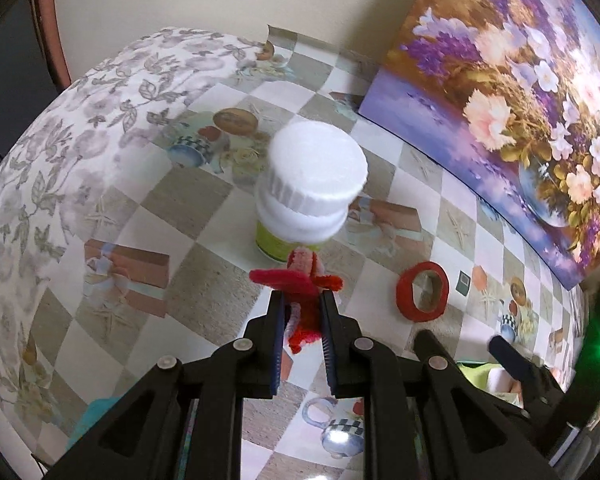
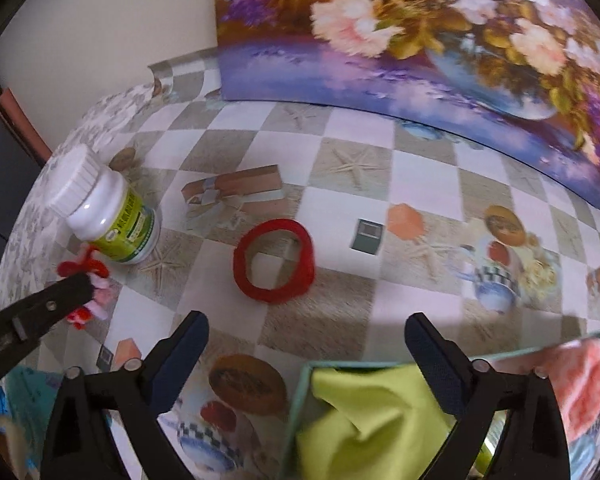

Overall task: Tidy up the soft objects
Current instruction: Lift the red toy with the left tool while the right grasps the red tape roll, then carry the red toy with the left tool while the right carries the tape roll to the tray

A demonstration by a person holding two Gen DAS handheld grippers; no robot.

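A pale green box (image 2: 300, 408) sits at the near edge of the table, under the right gripper, and a yellow-green cloth (image 2: 364, 420) lies crumpled inside it; a pink fluffy cloth (image 2: 580, 384) lies just to the right of that, seemingly in the same box, though its far wall is hidden. Off to the left stands a white bottle (image 2: 104, 216) with a ribbed white cap and a green label, closed, so I cannot tell what is in it.

The fuzzy toy (image 1: 304, 300) is a small bundle of red and pink pipe-cleaner loops, with a red strand bent crosswise at its front end. It is held up off the checked tablecloth (image 1: 204, 208), right in front of the bottle (image 1: 300, 196) and close to its base. A red ring (image 2: 274, 266) of soft, velvety material lies flat on the tablecloth near the middle, apart from everything else, between the bottle and the box.

The left gripper (image 1: 302, 300) is pressed nearly together, its two blue-lined fingers pinching the fuzzy toy between them; seen from the right side, the toy (image 2: 88, 280) sticks out past the finger tip. The right gripper (image 2: 306, 334) is spread wide and holds nothing, hanging above the near side of the box with the red ring ahead of it
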